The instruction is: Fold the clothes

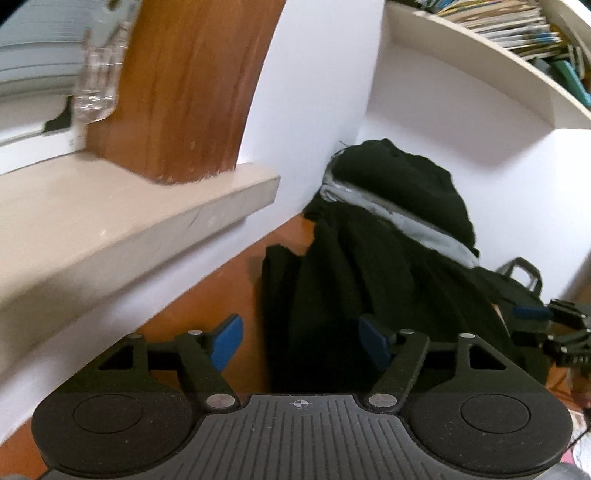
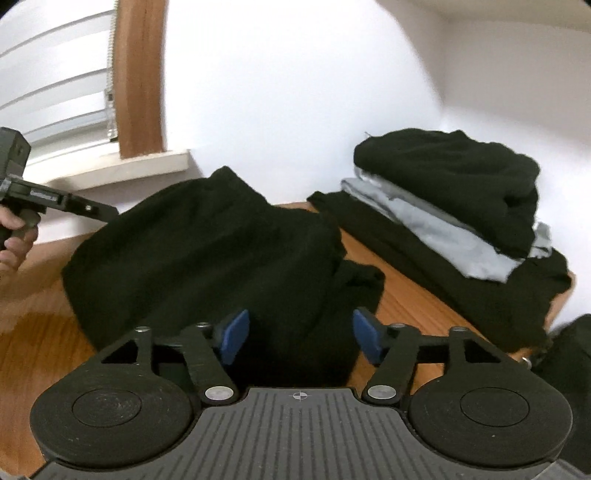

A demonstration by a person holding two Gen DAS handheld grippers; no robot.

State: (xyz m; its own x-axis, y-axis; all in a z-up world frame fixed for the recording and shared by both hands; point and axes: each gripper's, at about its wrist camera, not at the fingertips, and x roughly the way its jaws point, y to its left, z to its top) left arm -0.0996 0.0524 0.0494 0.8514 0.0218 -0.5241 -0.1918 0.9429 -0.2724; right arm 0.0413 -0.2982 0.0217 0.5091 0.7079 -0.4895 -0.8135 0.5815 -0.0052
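Our left gripper (image 1: 301,341) and right gripper (image 2: 300,336) both hang with jaws spread wide, holding nothing. A black garment (image 2: 207,258) lies rumpled on the wooden table (image 2: 417,295) beneath them, near a folded stack (image 2: 454,206).

Beige windowsill (image 1: 140,218), wooden frame (image 1: 184,85), books (image 1: 517,26) on a shelf

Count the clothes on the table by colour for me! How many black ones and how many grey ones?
Black clothes: 3, the loose black garment, the folded black top and the flat black bottom layer of the pile
Light grey clothes: 1, the folded light grey garment in the pile
Total: 4
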